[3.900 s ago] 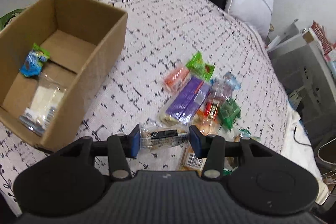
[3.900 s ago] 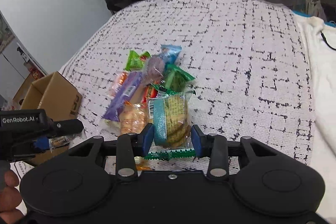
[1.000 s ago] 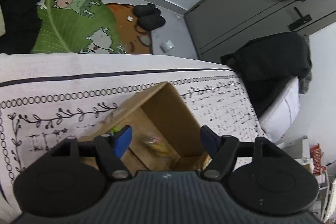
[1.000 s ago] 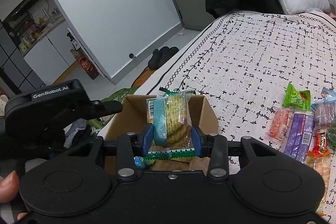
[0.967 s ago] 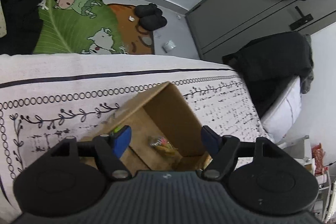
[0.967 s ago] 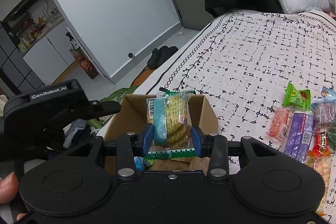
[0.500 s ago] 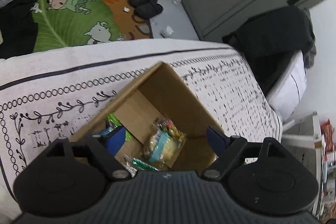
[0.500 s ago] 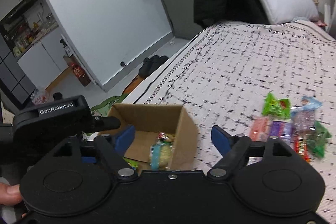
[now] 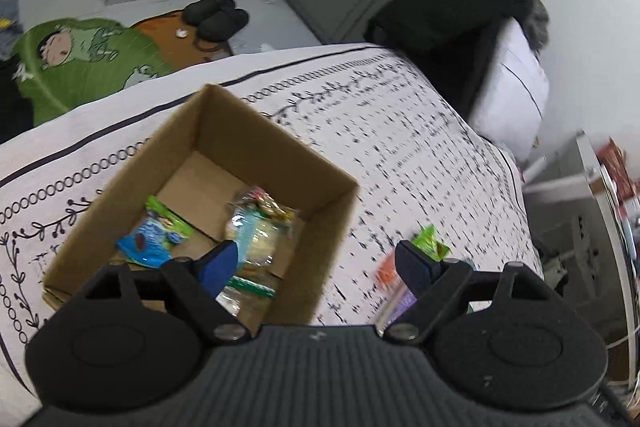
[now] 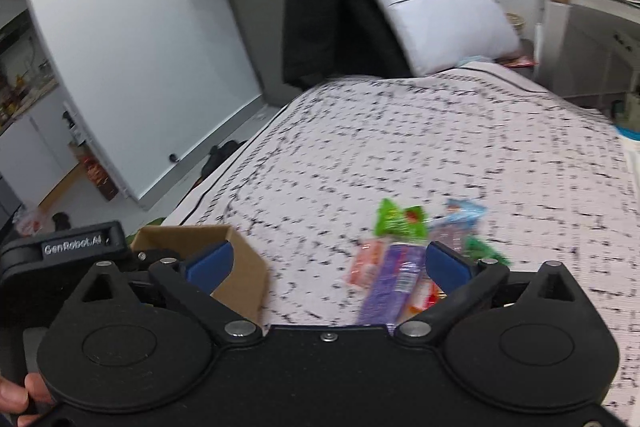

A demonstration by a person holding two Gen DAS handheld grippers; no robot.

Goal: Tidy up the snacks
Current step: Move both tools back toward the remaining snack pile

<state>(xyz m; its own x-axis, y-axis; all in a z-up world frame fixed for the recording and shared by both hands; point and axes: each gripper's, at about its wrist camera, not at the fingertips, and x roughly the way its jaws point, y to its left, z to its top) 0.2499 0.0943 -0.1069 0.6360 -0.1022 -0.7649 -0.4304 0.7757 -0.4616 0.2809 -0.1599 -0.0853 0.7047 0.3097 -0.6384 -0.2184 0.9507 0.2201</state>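
An open cardboard box (image 9: 336, 203) stands on the patterned bedspread (image 9: 400, 131). Inside lie a blue packet (image 9: 146, 243), a green packet (image 9: 166, 217) and a cookie packet with a teal band (image 9: 258, 237). My left gripper (image 9: 318, 265) is open and empty above the box's right wall. My right gripper (image 10: 328, 265) has its jaws opening wide, with nothing between them, above the bedspread between the box (image 10: 244, 267) and the snack pile. That pile holds a green packet (image 10: 396, 219), a purple bar (image 10: 394, 279) and an orange packet (image 10: 366, 263).
A white pillow (image 10: 436, 15) and dark clothes (image 10: 320, 7) sit at the bed's far end. A white desk (image 10: 592, 23) stands to the right. Below the bed's left edge lie a green floor mat (image 9: 80, 67) and black slippers (image 9: 218, 17). A person's hand (image 10: 16, 401) holds the left gripper's handle.
The right gripper let the cookie packet go into the box and spread its jaws wide. Both grippers swung right, away from the box and towards the snack pile. The left jaws widened.
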